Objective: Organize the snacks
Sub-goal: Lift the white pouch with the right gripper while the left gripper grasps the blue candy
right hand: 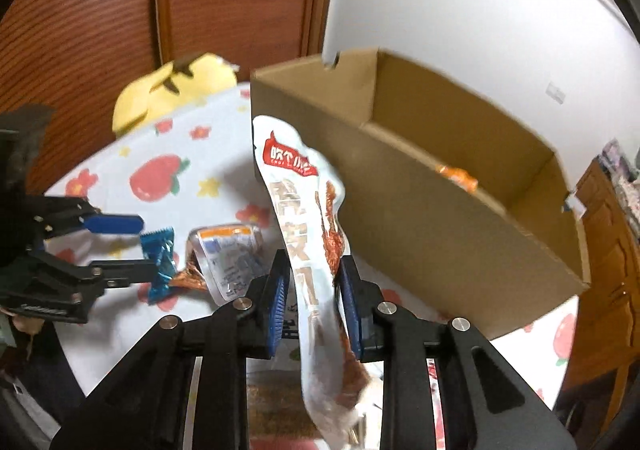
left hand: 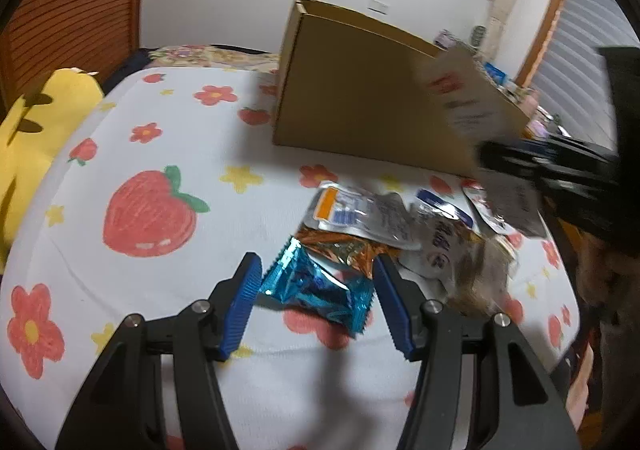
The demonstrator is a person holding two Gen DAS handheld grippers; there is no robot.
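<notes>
My left gripper is shut on a blue foil candy packet, one pad at each end of it, just above the strawberry-print cloth. In the right wrist view the same left gripper shows at the left with the blue candy packet at its tips. My right gripper is shut on a long white snack packet with a red label. It holds the packet upright in front of the near wall of an open cardboard box. An orange packet lies inside the box.
A loose pile lies on the cloth: a silver packet with an orange label, an orange foil packet and a white packet. A yellow plush toy sits at the far left edge. Cluttered shelves stand behind the cardboard box.
</notes>
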